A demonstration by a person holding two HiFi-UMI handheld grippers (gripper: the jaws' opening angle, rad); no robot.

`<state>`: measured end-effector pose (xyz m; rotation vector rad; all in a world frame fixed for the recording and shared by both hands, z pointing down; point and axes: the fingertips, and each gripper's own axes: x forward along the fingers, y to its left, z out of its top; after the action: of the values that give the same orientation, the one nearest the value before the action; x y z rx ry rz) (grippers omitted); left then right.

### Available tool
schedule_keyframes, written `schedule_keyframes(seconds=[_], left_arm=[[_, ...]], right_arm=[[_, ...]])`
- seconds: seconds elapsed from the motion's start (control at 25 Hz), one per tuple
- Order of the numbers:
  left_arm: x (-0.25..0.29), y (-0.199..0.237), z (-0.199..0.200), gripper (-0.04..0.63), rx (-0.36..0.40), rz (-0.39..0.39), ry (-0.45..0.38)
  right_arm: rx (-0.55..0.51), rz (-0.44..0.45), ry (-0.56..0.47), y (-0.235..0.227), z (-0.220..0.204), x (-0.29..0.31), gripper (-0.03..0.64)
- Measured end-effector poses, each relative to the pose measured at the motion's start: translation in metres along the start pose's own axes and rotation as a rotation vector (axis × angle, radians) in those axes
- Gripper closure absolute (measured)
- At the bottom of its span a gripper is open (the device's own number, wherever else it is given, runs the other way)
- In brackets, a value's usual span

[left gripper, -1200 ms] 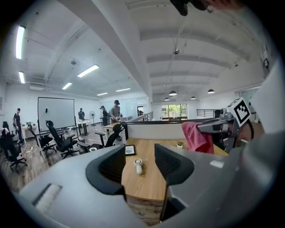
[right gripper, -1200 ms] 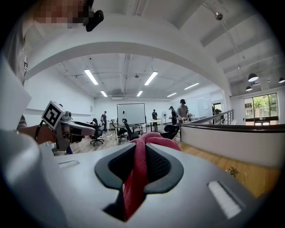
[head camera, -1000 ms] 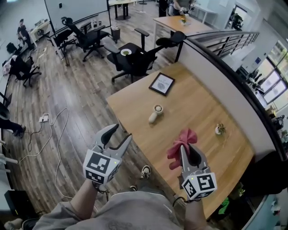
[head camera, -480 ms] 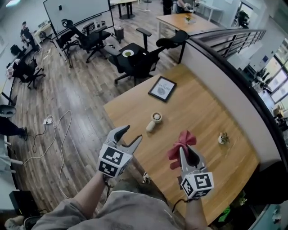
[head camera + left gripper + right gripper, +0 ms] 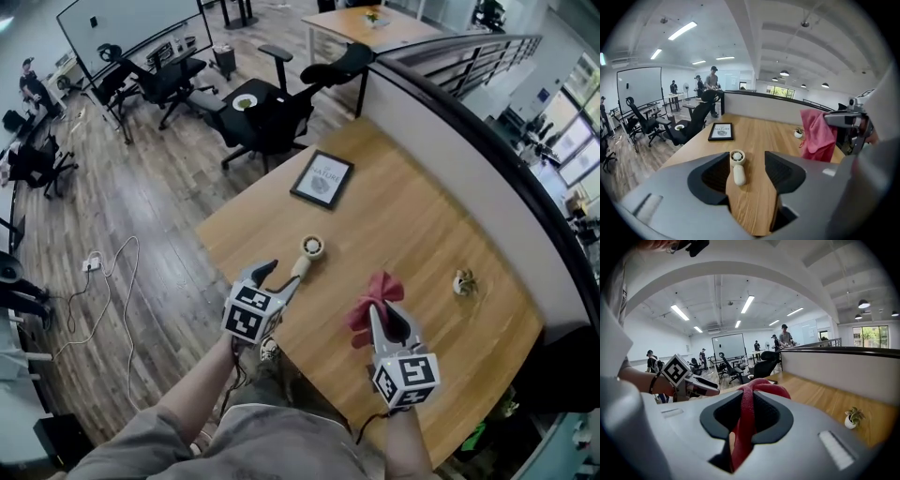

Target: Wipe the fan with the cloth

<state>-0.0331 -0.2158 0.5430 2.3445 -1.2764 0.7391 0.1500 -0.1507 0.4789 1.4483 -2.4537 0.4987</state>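
Left tool [image 5: 279, 274] [image 5: 747, 159] covers the near end of the fan's [image 5: 307, 253] [image 5: 737, 166] handle in the head view, so contact there cannot be judged from above. Its jaws stand wide apart with nothing gripped. In the left gripper view the small cream fan shows whole in the gap between them, lying flat on the bench [image 5: 422, 216] with its round head pointing away, and neither pad presses on it. Whether the handle is already between the jaw tips or just beyond them is hard to tell.

Right tool [image 5: 389, 323] [image 5: 749, 401] is clamped on the red cloth [image 5: 375, 298] [image 5: 747, 413]. The cloth runs down the middle of the jaws and bunches out past their tips, hiding the pads. It is held above the bench, to the right of the fan and apart from it.

Farther along the bench lies a picture frame [image 5: 322, 179]. A small potted plant [image 5: 460, 281] stands at the right, too small to make out.
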Motion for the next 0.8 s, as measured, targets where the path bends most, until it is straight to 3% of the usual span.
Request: schedule_keyframes(seconds=[0.36,0.8], left_arm=[[0.083,0.017,-0.043,0.341,-0.008,-0.074,0.156],[0.160,0.025,-0.087,0.299,-0.020,-0.124,0.277]], right_arm=[[0.040,-0.043,0.061,-0.015,-0.018,0.044,0.554],[0.104,-0.075,0.129,-0.017,-0.056,0.080,0.554]])
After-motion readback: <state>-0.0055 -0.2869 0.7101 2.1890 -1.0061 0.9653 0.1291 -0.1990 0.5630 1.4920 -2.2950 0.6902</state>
